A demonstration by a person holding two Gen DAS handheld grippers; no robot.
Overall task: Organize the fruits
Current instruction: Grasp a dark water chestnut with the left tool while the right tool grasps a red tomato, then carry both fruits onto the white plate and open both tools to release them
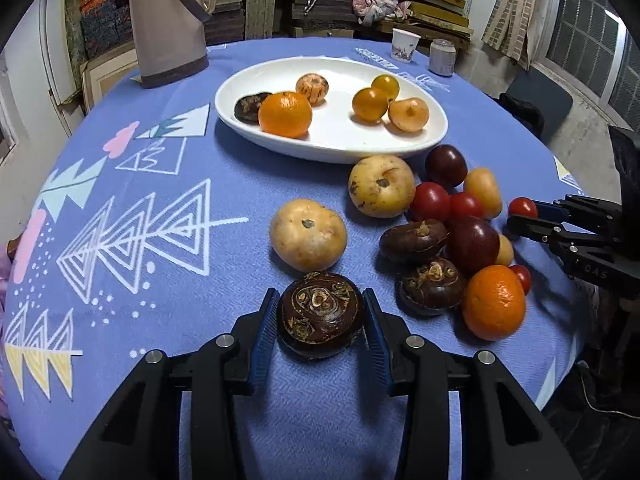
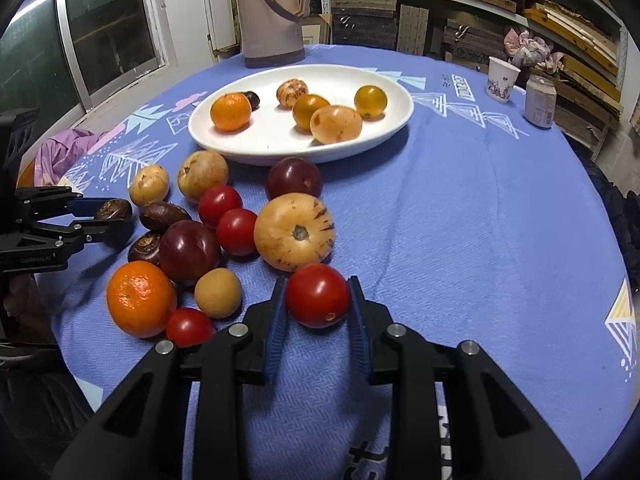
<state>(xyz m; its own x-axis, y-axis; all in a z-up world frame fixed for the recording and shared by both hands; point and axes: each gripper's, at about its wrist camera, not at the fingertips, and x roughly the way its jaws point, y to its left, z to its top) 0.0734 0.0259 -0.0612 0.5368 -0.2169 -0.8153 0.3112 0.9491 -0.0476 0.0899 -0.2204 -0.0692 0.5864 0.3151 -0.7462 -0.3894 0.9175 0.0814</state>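
- Left tongs (image 1: pixel 320 314) clamped on a water chestnut (image 1: pixel 320 314) near the desk's (image 1: pixel 160 320) front edge — bound for the white plate (image 1: pixel 240 92).
- Right tongs (image 2: pixel 318 300) clamped on a cherry tomato (image 2: pixel 318 294) — same purpose, likely.

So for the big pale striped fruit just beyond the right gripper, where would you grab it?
Across its widest middle, pads on its two side flanks. The striped fruit lies stem end towards the camera, round and smooth. Come from above: a red tomato crowds its left and the right gripper, shut on a tomato, is close in front.
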